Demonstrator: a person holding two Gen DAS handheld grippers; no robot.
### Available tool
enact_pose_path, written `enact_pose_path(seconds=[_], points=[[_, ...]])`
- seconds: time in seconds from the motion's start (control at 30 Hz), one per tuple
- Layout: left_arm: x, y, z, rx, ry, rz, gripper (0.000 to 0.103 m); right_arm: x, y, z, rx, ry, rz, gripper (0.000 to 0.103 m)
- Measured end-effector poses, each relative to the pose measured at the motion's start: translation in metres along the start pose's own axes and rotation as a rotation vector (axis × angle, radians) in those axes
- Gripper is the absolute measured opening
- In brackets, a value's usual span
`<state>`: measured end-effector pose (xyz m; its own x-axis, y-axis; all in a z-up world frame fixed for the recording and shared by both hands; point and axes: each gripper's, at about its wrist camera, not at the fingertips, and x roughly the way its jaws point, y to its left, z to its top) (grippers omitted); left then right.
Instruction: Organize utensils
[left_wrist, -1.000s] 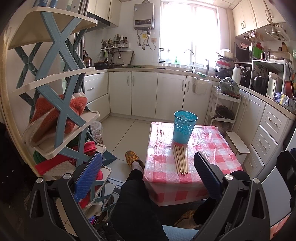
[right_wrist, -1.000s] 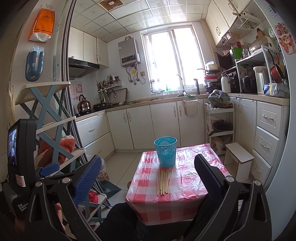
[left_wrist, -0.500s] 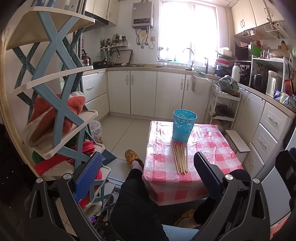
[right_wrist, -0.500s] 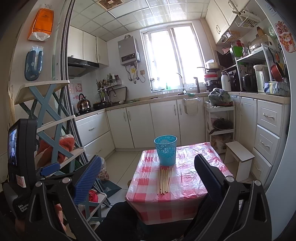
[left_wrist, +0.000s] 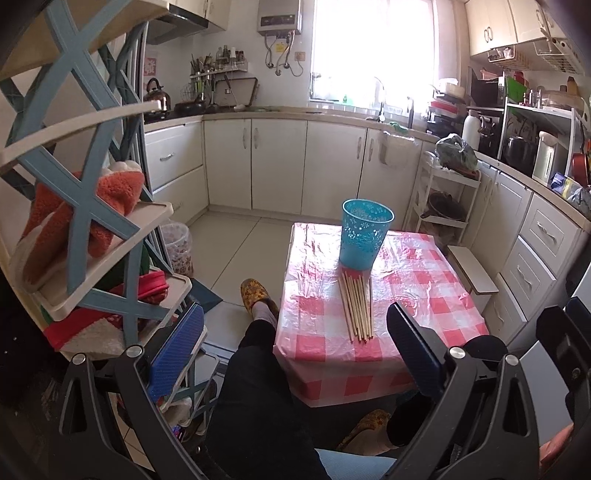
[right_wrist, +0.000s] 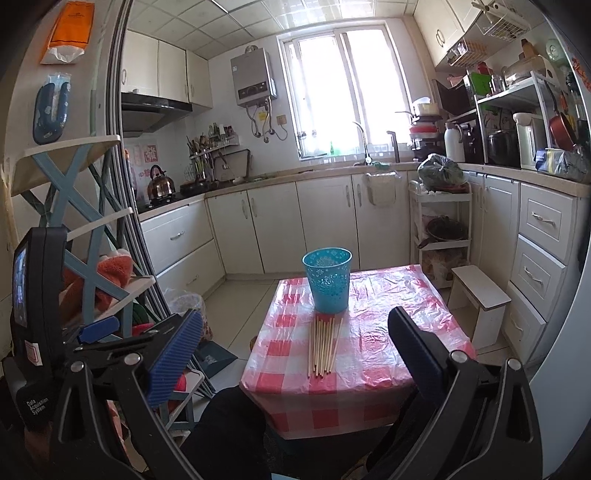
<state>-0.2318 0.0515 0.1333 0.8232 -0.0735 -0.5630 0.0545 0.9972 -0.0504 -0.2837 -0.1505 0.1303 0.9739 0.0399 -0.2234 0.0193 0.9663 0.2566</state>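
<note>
Several wooden chopsticks (left_wrist: 357, 307) lie side by side on a low table with a red-and-white checked cover (left_wrist: 424, 280). A blue perforated plastic cup (left_wrist: 365, 233) stands upright just behind them. My left gripper (left_wrist: 295, 347) is open and empty, held back from the table's near edge above the person's legs. In the right wrist view the chopsticks (right_wrist: 324, 346) and cup (right_wrist: 328, 279) show again. My right gripper (right_wrist: 295, 350) is open and empty, also short of the table.
A blue-and-white shelf rack (left_wrist: 92, 206) with slippers and cloths stands close on the left. A white stool (right_wrist: 480, 295) and white cabinets (left_wrist: 543, 251) are to the right of the table. The person's legs and yellow slipper (left_wrist: 255, 293) are beside the table.
Both views have drifted slightly closer to the table. Both grippers stay open and empty; chopsticks and cup have not moved.
</note>
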Motion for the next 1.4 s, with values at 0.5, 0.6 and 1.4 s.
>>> enact_pose_path(seconds=[0.5,0.6,1.4], points=[[0.209,-0.017,0.001,-0.042,0.293,-0.021,0.095,0.276,-0.066,-0.080,0.193,0.530,-0.001,0.050],[0.250,-0.026,-0.001,-0.049,0.337,-0.022,0.095,0.323,-0.072,-0.099,0.230,0.619,-0.009,0.036],[0.453,-0.087,-0.011,0.012,0.535,0.034,0.080,0.365,-0.114,-0.124,0.044,0.792,0.100,0.008]])
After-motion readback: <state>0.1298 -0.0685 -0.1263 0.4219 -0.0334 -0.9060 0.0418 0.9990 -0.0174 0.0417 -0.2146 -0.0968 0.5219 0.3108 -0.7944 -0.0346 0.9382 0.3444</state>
